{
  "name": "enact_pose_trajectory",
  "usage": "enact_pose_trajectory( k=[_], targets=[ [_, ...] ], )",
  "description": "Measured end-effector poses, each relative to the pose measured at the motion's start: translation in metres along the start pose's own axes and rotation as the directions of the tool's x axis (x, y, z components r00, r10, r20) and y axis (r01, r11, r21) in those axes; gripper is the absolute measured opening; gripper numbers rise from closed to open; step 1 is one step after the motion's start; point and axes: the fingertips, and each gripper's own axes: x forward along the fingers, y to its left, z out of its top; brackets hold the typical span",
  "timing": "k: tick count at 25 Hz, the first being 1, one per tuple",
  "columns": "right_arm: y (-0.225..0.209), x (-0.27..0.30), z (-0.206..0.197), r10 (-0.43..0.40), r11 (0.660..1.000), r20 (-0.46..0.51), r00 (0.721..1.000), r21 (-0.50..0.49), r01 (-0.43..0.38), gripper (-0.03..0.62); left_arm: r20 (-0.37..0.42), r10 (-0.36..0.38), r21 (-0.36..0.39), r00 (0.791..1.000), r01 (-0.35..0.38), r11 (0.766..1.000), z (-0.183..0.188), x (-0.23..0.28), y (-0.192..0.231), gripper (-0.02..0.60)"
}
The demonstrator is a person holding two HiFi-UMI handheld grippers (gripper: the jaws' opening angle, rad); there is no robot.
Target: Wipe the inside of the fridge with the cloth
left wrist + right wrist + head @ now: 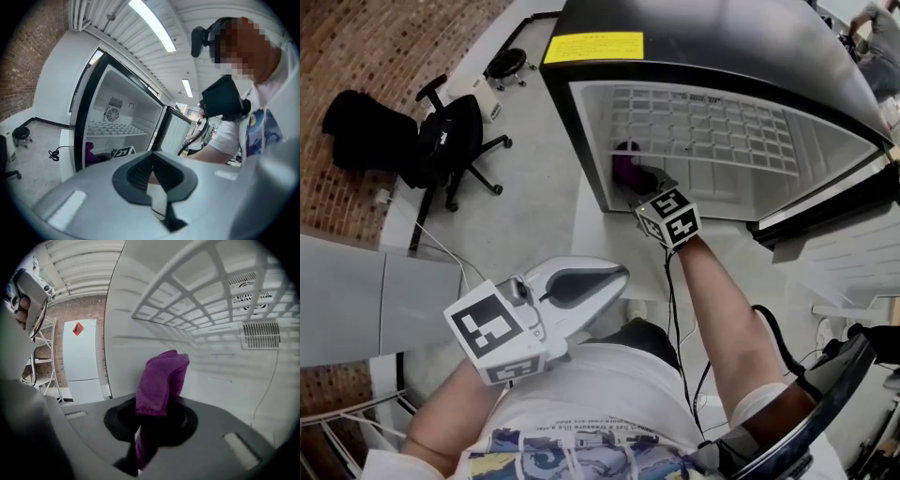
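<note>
The room had a pale grey floor (534,216) edged by a brick wall (384,47). A black-cased fridge (722,47) stood with its door (825,206) swung aside, showing a white interior with a white wire shelf (703,122) across it. In the right gripper view a slatted vent (259,333) sat in the back wall under that shelf. A black office chair (450,141) stood on the floor well to the left of the fridge.

The left gripper (614,274) was held close to the person's chest, outside the fridge and pointed toward it. Its own view showed the jaws closed together with nothing between them (152,180).

The right gripper (645,183) reached into the lower left part of the fridge, below the wire shelf. Its jaws were clamped on a purple cloth (161,380), whose folded end stood up past the jaws near the left inner wall. From the head view the cloth (625,161) showed just ahead of that gripper. A yellow label (593,46) lay on the fridge top near its front edge.
</note>
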Motion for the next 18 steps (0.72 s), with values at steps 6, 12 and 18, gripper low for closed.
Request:
enact_pose_trajectory(
  k=[6, 12, 18],
  targets=[
    [0.023, -0.014, -0.003, -0.006, 1.000, -0.002, 1.000, -0.004, 0.006, 0.054, 0.006, -0.037, 0.007, 0.999, 0.037, 0.999, -0.002, -0.009, -0.010, 0.008],
    [0.051, -0.027, -0.008, -0.004, 1.000, -0.010, 1.000, 0.000, 0.004, 0.054, 0.004, -0.087, 0.019, 0.996, 0.087, 0.996, -0.006, -0.015, -0.024, 0.008],
    [0.068, -0.044, -0.011, -0.028, 1.000, -0.014, 0.999, -0.007, 0.028, 0.054, 0.004, -0.144, 0.027, 0.990, 0.144, 0.989, -0.010, -0.020, -0.035, 0.008]
  ],
)
